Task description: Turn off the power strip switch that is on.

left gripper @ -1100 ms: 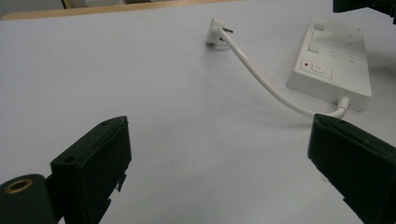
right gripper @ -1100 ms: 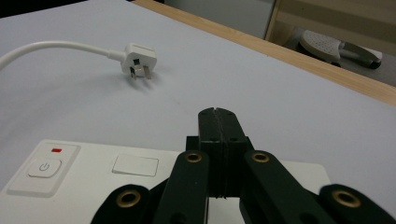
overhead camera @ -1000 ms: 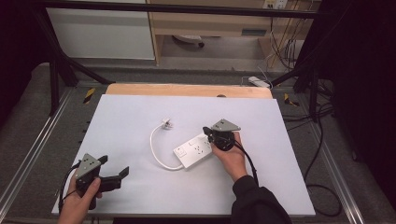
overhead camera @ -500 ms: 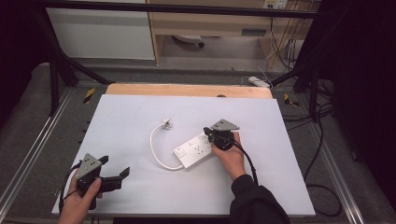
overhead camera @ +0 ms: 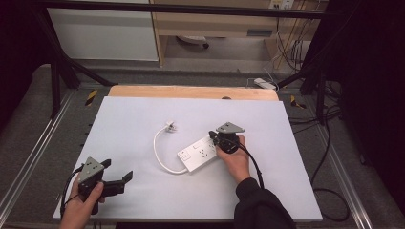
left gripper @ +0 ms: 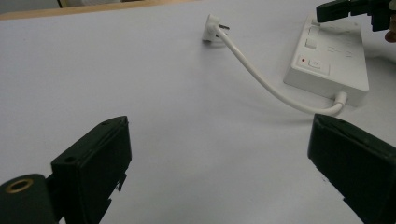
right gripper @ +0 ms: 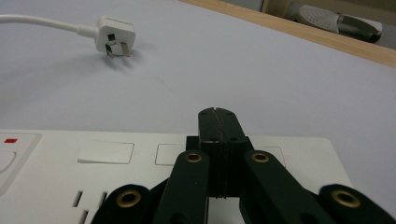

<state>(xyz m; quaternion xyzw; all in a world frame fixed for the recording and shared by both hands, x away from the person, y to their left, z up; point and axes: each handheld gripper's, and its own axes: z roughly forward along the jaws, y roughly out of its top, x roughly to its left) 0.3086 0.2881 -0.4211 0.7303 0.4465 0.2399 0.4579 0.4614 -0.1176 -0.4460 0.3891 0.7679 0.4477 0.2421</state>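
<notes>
Nothing much has shifted since a second ago: both hands sit where they were, and the white power strip [overhead camera: 199, 153] lies in the same spot on the tabletop [overhead camera: 143, 114]. From where I stand, the right gripper [overhead camera: 216, 139] rests over the strip's far end with its fingers [right gripper: 218, 135] pressed flat together, nothing between them, the tips just above the sockets. Its cable [overhead camera: 160, 155] loops round to the plug [overhead camera: 170, 126], which lies apart on the white surface. Down at the near left corner, the left gripper [overhead camera: 120, 177] is held with its fingers [left gripper: 93, 163] spread wide and empty, well apart from the strip.
</notes>
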